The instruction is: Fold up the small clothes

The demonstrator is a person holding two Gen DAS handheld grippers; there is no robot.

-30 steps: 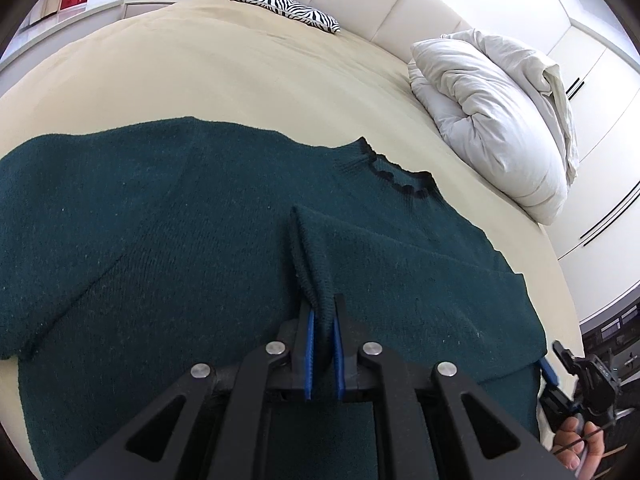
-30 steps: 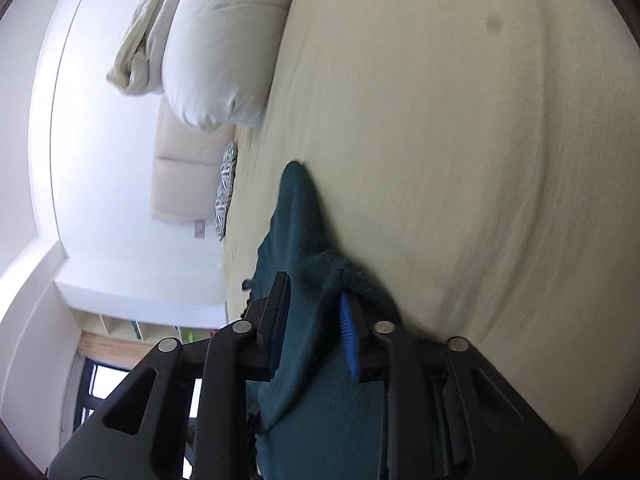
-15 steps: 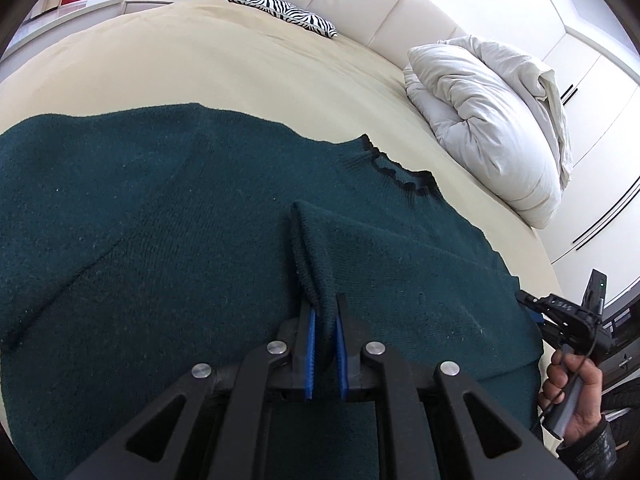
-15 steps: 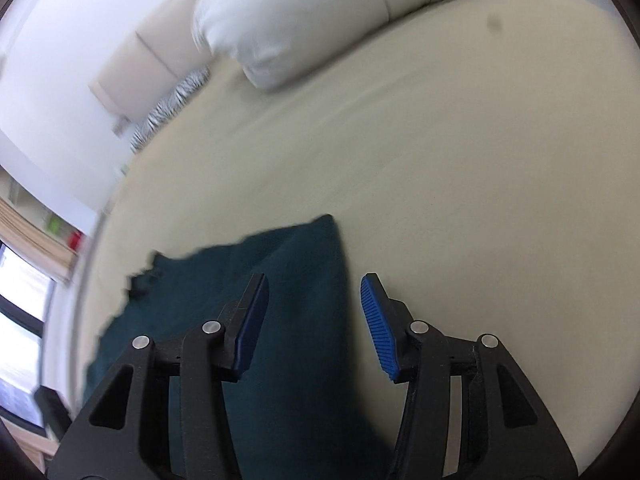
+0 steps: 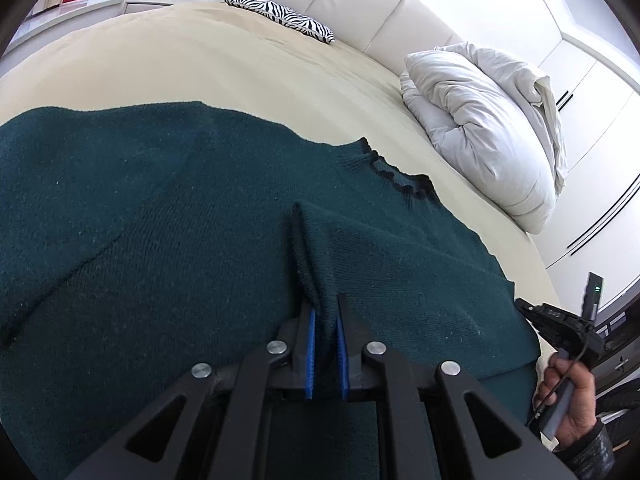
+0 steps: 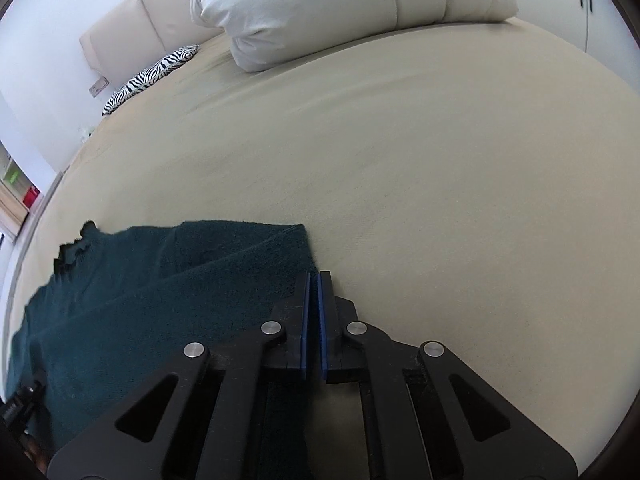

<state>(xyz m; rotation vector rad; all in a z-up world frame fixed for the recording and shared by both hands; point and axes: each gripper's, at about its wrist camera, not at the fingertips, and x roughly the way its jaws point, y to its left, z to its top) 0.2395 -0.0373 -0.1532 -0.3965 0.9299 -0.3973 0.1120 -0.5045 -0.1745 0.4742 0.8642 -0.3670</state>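
Observation:
A dark green knit sweater lies spread on the beige bed, its frilled neckline toward the pillows. My left gripper is shut on a pinched fold of the sweater and holds it raised over the body. In the right wrist view the sweater lies to the left with one side folded over. My right gripper is shut and empty, just beside the sweater's folded right edge. It also shows at the right edge of the left wrist view, held by a hand.
A white folded duvet lies near the cream headboard, and also shows in the right wrist view. A zebra-striped cushion lies at the bed's far end. White wardrobe doors stand at the right.
My right gripper let go of the sweater's edge, swung upright, then closed empty beside the folded side. My left gripper kept its hold and moved slightly.

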